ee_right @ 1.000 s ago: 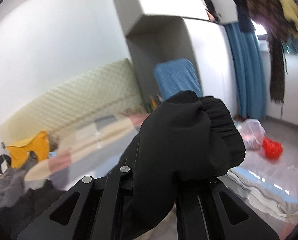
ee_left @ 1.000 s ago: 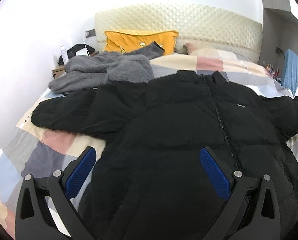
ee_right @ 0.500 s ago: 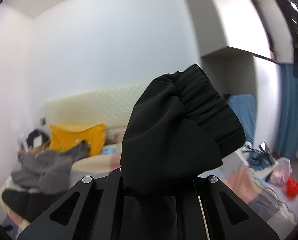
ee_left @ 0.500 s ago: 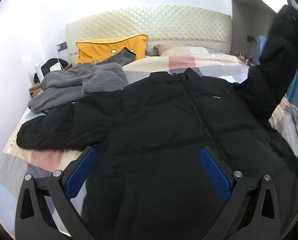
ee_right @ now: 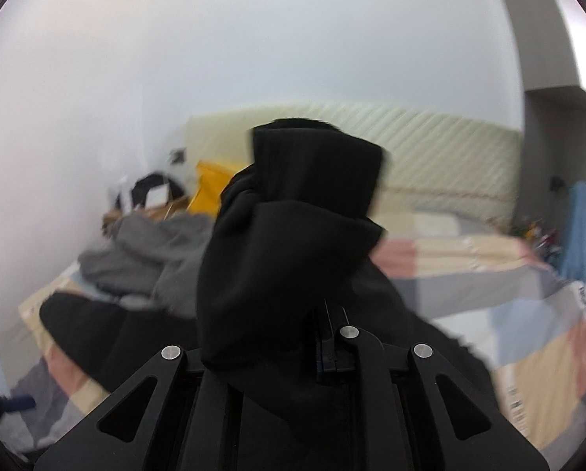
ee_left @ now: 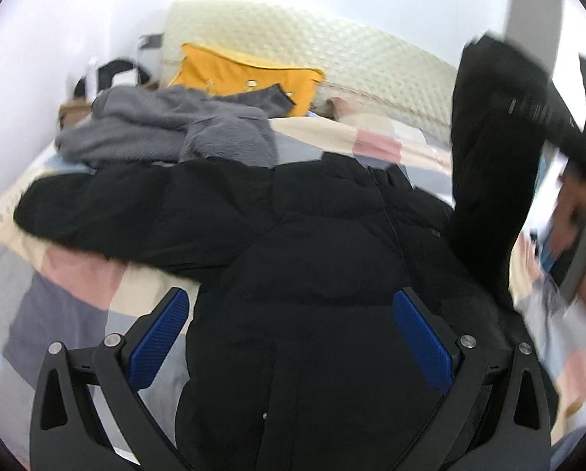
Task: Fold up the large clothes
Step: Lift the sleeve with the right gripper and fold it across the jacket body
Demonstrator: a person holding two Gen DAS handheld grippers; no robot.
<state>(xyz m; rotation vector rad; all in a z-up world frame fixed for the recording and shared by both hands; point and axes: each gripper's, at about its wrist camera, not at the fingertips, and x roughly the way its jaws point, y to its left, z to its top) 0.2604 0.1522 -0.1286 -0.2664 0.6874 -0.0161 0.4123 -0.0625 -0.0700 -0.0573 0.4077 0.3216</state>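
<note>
A black puffer jacket (ee_left: 316, 274) lies front up on the bed, its left sleeve (ee_left: 108, 212) stretched out to the left. My left gripper (ee_left: 289, 333) is open, blue pads wide apart, hovering over the jacket's lower body. My right gripper (ee_right: 293, 353) is shut on the jacket's right sleeve cuff (ee_right: 304, 204), which bunches over its fingers and hides them. In the left wrist view that sleeve (ee_left: 489, 180) stands lifted high over the jacket's right side.
A grey fleece garment (ee_left: 167, 129) lies at the bed's far left, with a yellow pillow (ee_left: 245, 74) and a quilted headboard (ee_left: 332, 47) behind it. The bed has a patchwork cover (ee_left: 73, 294). A white wall runs along the left. A blue cloth (ee_right: 583, 227) hangs at the right.
My right gripper has carried the sleeve cuff up and leftward, over the jacket body. My left gripper has stayed open above the jacket's lower part, shifting slightly.
</note>
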